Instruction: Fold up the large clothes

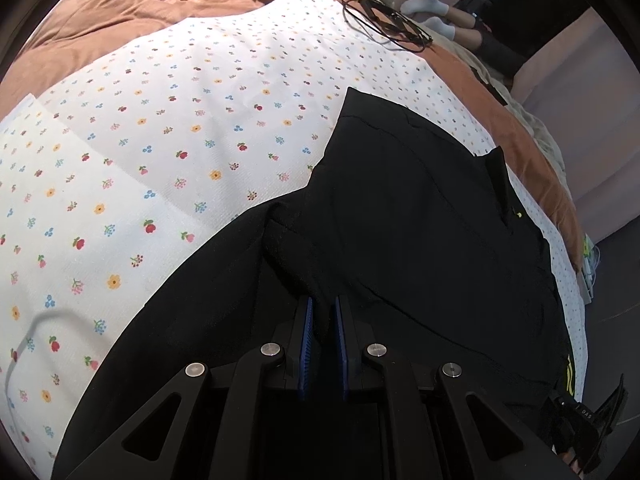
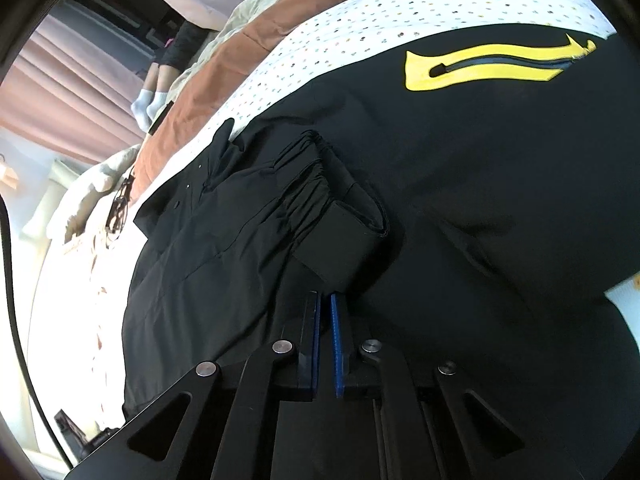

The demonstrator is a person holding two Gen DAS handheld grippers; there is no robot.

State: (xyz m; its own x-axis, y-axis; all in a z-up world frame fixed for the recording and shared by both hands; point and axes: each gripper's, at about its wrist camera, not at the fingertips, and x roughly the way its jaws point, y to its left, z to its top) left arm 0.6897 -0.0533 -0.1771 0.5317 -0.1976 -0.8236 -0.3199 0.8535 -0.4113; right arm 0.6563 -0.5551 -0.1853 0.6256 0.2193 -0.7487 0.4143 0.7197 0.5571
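A large black jacket (image 1: 420, 220) lies spread on a white floral sheet (image 1: 160, 140) over a bed. My left gripper (image 1: 323, 302) is shut on a raised fold of its black fabric, which runs up between the blue pads. In the right wrist view the jacket (image 2: 500, 168) shows a yellow-trimmed zip pocket (image 2: 492, 66). A sleeve lies across the body with its gathered cuff (image 2: 340, 240) toward me. My right gripper (image 2: 325, 296) is shut at the cuff's near edge, the pads almost together on the fabric.
A brown duvet (image 1: 140, 4) lies beyond the floral sheet (image 2: 360, 20). A coil of black cable (image 1: 384, 20) rests at the sheet's far edge. A person's feet in white socks (image 2: 150, 106) are at the bed's far side, near pink curtains (image 2: 60, 92).
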